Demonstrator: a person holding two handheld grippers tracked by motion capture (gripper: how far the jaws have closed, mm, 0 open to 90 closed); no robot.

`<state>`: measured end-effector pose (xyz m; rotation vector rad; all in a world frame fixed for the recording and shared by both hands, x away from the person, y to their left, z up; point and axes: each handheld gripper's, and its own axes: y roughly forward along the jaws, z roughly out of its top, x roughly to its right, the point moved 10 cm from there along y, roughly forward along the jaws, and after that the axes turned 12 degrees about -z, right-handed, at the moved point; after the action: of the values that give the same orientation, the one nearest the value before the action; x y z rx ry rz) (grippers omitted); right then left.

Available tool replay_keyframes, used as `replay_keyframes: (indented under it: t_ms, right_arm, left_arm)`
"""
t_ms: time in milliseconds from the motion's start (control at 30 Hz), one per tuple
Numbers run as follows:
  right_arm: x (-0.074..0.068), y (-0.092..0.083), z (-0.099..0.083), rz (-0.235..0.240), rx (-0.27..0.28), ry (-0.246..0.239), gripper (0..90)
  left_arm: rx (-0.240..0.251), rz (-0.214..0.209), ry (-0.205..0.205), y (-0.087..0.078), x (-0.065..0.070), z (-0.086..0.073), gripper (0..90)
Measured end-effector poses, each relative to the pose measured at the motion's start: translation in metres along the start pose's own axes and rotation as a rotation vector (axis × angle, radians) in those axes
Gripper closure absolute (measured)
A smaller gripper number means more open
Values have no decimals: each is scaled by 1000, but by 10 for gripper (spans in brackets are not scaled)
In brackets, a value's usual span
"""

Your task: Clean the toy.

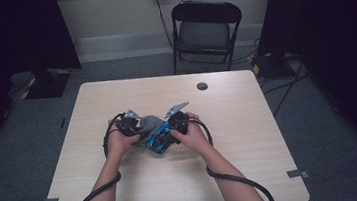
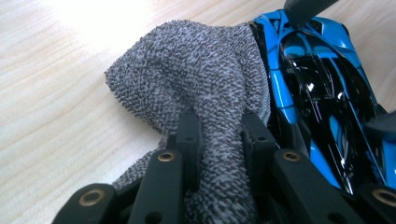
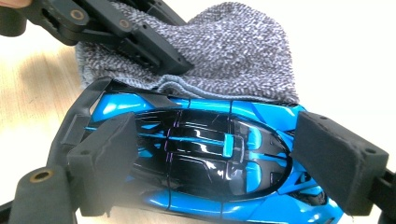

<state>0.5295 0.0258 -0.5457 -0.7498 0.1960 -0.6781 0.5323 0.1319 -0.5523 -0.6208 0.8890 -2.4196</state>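
We judge the wiping step under way: left tongs [image 2: 218,126] pinch a fold of the grey cloth [image 2: 196,79] against the blue toy car [image 3: 201,158], mid tabletop [image 1: 249,123]; right tongs [image 3: 212,158] clamp the car at both ends. Next move calls for dragging the cloth across the body while the car is held steady. Right tongs crowd the car's roof; the far chair [image 1: 206,27] is well apart

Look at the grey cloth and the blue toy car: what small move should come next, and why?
Probably draw the left gripper, shut on a fold of the grey cloth, across the blue toy car to wipe its glossy body. The cloth already lies against the car's side, and the right gripper has its jaws at the car's two ends, steadying it on the table.
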Motion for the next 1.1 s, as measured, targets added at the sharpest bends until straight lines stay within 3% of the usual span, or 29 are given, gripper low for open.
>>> replay_keyframes:
  t_ms: [700,1100]
  right_arm:
    - [0,0,0,-3,0,3,138]
    - [0,-1,0,-9,0,10,138]
  left_arm:
    - [10,-38,-12,-20,8,-23,729]
    - [1,-43,10,-31,19,-35,729]
